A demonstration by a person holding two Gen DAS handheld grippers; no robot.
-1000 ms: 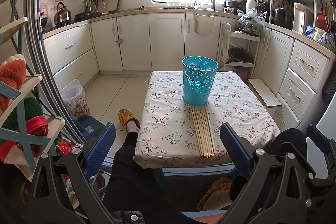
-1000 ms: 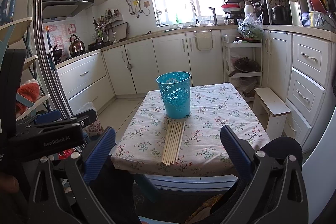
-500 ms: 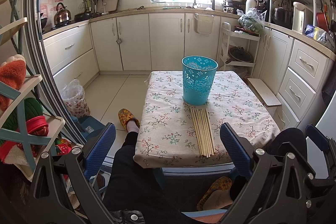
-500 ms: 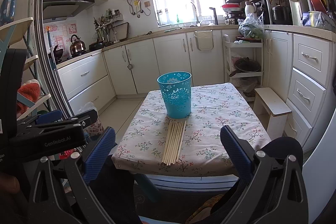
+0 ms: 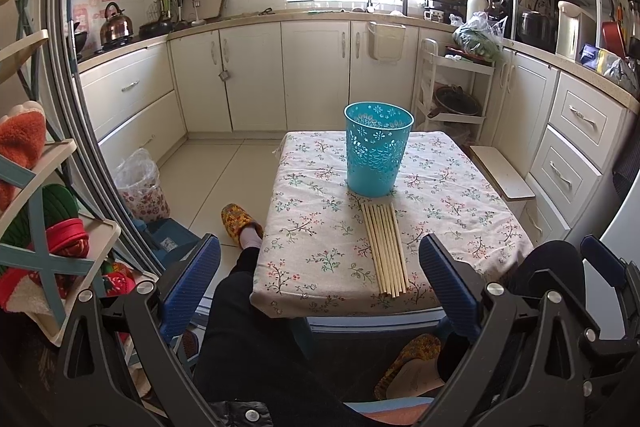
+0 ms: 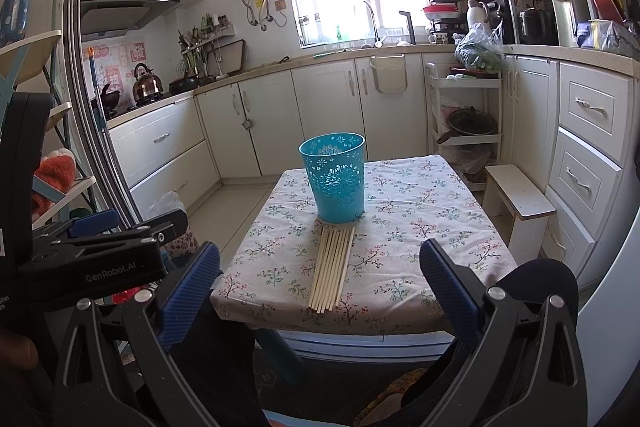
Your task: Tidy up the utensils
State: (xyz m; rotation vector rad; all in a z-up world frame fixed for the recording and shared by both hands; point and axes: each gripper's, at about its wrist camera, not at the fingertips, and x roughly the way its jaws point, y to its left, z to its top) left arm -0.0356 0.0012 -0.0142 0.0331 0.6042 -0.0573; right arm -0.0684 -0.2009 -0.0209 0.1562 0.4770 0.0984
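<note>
A row of several wooden chopsticks [image 5: 385, 249] lies flat on a small table with a floral cloth [image 5: 320, 247], just in front of an upright teal perforated holder [image 5: 377, 147]. They also show in the right wrist view: the chopsticks [image 6: 332, 269] and the holder [image 6: 334, 177]. My left gripper [image 5: 320, 291] is open and empty, held back short of the table's near edge. My right gripper [image 6: 320, 291] is open and empty, also short of the near edge. The left gripper's body [image 6: 96, 259] shows at the left of the right wrist view.
The person's legs [image 5: 256, 339] and slippers [image 5: 238, 223] are under and left of the table. A white stool [image 6: 520, 203] stands right of it, a shelf rack [image 5: 36, 227] at far left. Kitchen cabinets [image 5: 312, 75] line the back and right.
Almost nothing differs. The right wrist view has shifted very slightly; both grippers stay open and the chopsticks and holder have not moved.
</note>
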